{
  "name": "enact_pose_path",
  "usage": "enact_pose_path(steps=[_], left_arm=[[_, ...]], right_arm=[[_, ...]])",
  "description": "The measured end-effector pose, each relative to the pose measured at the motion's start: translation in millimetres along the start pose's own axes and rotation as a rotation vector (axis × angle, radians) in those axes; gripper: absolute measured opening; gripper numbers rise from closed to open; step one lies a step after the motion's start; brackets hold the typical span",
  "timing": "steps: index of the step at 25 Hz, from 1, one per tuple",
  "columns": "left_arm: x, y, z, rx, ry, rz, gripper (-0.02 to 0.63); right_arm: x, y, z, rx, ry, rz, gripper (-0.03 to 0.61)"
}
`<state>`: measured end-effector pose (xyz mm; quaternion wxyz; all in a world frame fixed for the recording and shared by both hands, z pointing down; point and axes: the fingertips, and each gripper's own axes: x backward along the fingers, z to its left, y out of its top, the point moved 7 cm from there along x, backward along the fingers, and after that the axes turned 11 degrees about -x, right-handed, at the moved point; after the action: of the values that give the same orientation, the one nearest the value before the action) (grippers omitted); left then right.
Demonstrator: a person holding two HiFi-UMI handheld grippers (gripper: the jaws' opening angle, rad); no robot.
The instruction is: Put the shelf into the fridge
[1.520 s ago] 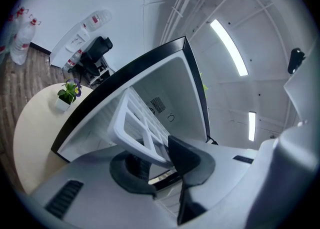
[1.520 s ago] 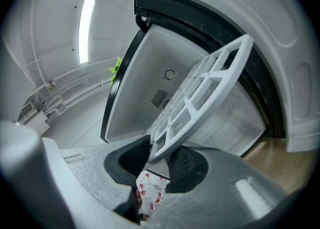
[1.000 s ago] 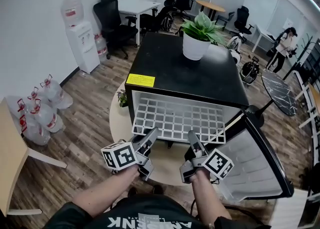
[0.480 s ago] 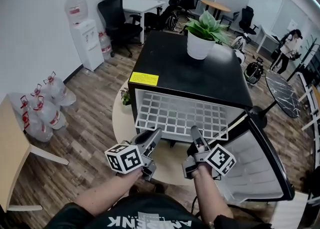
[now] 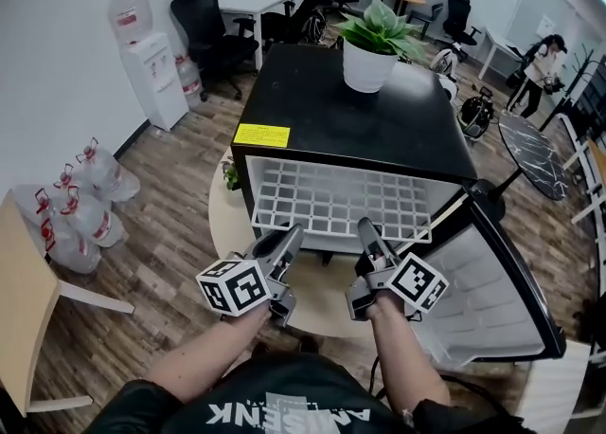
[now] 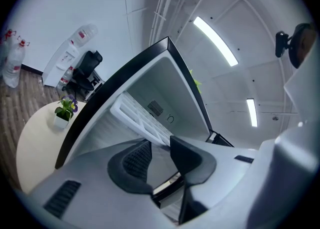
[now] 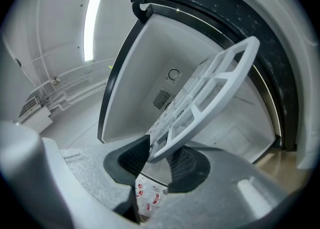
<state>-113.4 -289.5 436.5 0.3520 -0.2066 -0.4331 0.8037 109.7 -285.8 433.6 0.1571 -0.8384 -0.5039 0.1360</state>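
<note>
The left gripper (image 6: 160,148) has its jaws spread, having just been opening. The near rim of the white grid shelf (image 5: 331,200) reaches the mouth of the gap, and neither pad presses on it. The right gripper (image 7: 157,155) is pinching the same rim, with a dark ribbed pad on each side of the white bar.

Both grippers are held side by side by a person, low in the head view, and point at the front of a small black fridge (image 5: 360,124). The shelf lies partway inside the fridge's white interior, with its front edge projecting out of the opening towards the grippers.

The fridge door (image 5: 497,304) stands wide open to the right. A potted plant (image 5: 371,58) in a white pot sits on top of the fridge, towards the back. The fridge stands on a pale round desk (image 5: 222,228) over a wood-patterned floor (image 5: 161,233).
</note>
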Motion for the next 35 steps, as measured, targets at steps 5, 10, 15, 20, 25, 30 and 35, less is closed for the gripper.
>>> enact_pose_path(steps=[5, 10, 15, 20, 25, 30, 35], left_arm=[[1.9, -2.6, 1.5, -0.003, -0.014, 0.01, 0.115], [1.6, -0.1, 2.1, -0.01, -0.008, 0.011, 0.115], [1.8, -1.8, 2.9, -0.003, -0.005, 0.009, 0.115], [1.6, -1.4, 2.8, -0.004, -0.015, 0.017, 0.114], [2.2, -0.4, 1.2, -0.035, -0.007, 0.011, 0.121], [16.7, -18.7, -10.4, -0.195, 0.038, 0.01, 0.119], [15.5, -11.0, -11.5, -0.296, 0.078, 0.012, 0.074]], right_arm=[[10.5, -9.0, 1.0, 0.011, -0.004, 0.029, 0.12], [37.0, -16.3, 4.1, 0.167, -0.051, -0.003, 0.12], [48.9, -8.3, 2.6, 0.353, -0.133, -0.024, 0.088], [49.8, -5.4, -0.7, 0.399, -0.169, -0.039, 0.025], [48.4, -5.3, 1.7, 0.459, -0.2, -0.032, 0.025], [47.9, -3.8, -1.4, 0.466, -0.189, -0.009, 0.025], [46.4, -3.5, -1.5, 0.469, -0.188, -0.019, 0.023]])
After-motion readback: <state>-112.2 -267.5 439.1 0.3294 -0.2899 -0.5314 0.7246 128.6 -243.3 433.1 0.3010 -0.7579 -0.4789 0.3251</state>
